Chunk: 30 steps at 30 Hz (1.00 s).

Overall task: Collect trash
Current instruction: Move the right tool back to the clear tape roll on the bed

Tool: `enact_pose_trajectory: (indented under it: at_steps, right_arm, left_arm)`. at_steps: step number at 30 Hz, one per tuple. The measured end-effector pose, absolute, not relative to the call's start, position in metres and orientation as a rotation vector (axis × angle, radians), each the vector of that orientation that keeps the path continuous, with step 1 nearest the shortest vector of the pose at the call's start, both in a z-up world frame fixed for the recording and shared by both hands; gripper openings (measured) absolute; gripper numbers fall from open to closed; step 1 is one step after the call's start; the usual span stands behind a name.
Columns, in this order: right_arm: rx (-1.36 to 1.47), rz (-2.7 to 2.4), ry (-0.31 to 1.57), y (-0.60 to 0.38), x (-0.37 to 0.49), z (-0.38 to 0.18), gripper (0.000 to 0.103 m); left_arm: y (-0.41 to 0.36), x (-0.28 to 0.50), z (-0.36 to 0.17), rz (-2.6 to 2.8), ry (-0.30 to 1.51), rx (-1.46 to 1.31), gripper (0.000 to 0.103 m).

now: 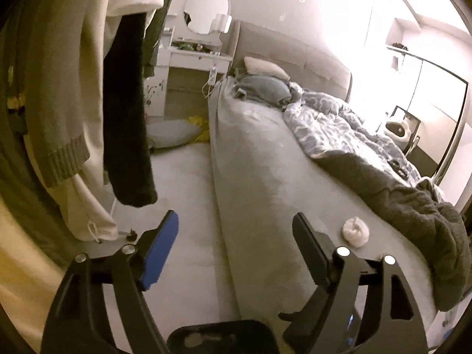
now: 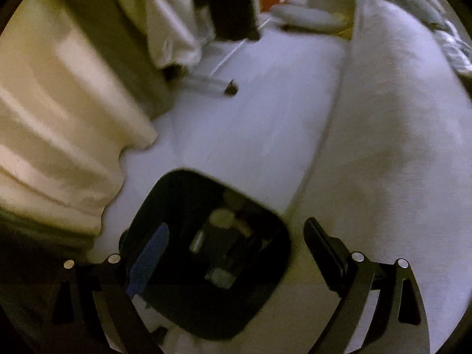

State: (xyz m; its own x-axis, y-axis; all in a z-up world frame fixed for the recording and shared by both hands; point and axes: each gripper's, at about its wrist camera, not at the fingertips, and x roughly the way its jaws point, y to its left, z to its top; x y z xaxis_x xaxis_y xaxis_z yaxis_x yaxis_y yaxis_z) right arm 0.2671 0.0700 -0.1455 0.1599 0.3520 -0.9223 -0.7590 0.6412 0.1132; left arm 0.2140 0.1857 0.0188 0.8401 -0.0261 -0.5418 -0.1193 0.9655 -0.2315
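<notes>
Floor [image 2: 250, 124] lies bare between bed [image 2: 398, 147] edge and bin [image 2: 265, 309].

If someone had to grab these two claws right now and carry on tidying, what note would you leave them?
Left claw: open, empty, pointing along the bed's edge.
Right claw: open, empty, above the black rounded-square trash bin on the floor beside the bed.
Trash: a few pale items already lie in the bin; the picture is too blurred to name them.
Left to do: the small white crumpled wad lies on the grey bedsheet, just right of the left claw. It looks like the next pickup, though it may be a sock.
</notes>
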Motion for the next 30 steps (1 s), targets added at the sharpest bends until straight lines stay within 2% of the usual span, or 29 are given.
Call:
enact_pose_trajectory:
  at_steps: [8, 18, 30]
  right_arm:
    - [-0.357, 0.722, 0.983, 0.017, 0.292, -0.108, 0.094]
    - [-0.300, 0.552, 0.875, -0.061, 0.323, -0.091, 0.094]
    - [-0.278, 0.428, 0.844, -0.124, 0.339, -0.088, 0.095]
  left_arm:
    - [0.158, 0.219, 0.026, 0.018, 0.514, -0.223, 0.092]
    - [0.131, 0.235, 0.022, -0.002, 0.518, -0.201, 0.096]
    - [0.090, 0.261, 0.011, -0.054, 0.556, -0.204, 0.097]
